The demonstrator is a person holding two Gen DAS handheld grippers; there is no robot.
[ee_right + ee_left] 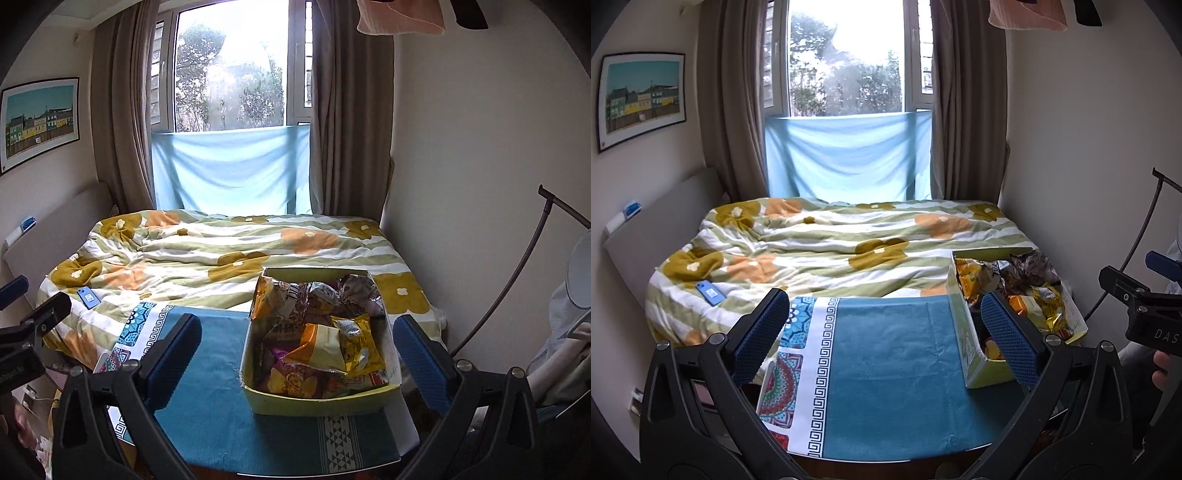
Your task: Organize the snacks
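Observation:
A yellow-green cardboard box stands on a table with a teal cloth. It is full of several crumpled snack bags, yellow, orange and purple. My right gripper is open and empty, hovering above the cloth with the box between its blue pads. In the left wrist view the box sits at the right edge of the cloth. My left gripper is open and empty over the bare cloth, left of the box. Its right pad overlaps the box in view.
A bed with a flowered duvet lies beyond the table, with a blue phone on it. A window with brown curtains is behind. A white wall is on the right. A lamp arm stands at the right.

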